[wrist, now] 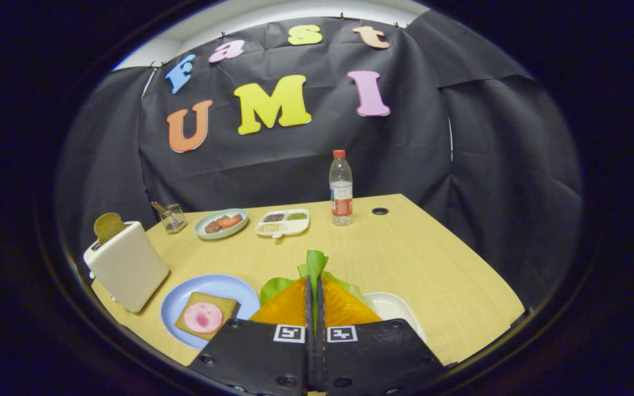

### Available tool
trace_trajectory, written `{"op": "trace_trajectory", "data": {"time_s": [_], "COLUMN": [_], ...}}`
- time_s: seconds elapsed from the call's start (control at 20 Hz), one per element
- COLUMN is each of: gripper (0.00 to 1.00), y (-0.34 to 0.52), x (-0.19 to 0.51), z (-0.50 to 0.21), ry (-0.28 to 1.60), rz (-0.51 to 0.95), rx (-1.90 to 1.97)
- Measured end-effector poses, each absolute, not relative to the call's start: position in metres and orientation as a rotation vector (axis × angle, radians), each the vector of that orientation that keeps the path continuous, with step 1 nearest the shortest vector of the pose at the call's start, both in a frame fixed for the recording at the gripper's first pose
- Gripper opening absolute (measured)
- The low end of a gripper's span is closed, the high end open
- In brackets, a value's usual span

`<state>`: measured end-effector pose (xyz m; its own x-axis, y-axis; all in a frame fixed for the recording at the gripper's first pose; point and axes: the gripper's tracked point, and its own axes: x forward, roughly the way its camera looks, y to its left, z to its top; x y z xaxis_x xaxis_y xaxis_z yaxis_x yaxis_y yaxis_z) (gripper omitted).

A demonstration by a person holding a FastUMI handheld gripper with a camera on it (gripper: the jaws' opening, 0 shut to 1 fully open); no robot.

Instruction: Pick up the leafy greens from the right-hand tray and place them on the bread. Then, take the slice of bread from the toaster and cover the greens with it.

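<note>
**Greens pinched in the tool**

While I watch, the tool [315,291] has its fingers closed tight on the leafy greens [312,265], whose tip pokes up between them. Left of the fingers, bread [207,314] lies on a blue plate [185,294]. Farther left, the toaster [127,264] on the worktop [421,264] holds a slice [109,225].

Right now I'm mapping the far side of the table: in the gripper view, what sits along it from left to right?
Toaster with a bread slice → glass jar → plate of food → divided tray → water bottle. Nearer, the gripper has its jaws shut on the leafy greens.
</note>
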<state>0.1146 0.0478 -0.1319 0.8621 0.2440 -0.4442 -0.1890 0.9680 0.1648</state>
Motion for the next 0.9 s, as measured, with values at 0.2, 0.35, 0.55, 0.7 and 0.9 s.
{"op": "trace_trajectory", "data": {"time_s": [0.2,0.35,0.55,0.7,0.9], "gripper": [0.0,0.0,0.0,0.0,0.0], "y": [0.094,0.127,0.162,0.188,0.22], "x": [0.104,0.096,0.088,0.085,0.08], "z": [-0.111,-0.105,-0.107,-0.123,-0.147], "ry": [0.44,0.437,0.438,0.471,0.517], "rz": [0.272,0.305,0.321,0.338,0.367], "rx": [0.097,0.09,0.036,0.015,0.016]}}
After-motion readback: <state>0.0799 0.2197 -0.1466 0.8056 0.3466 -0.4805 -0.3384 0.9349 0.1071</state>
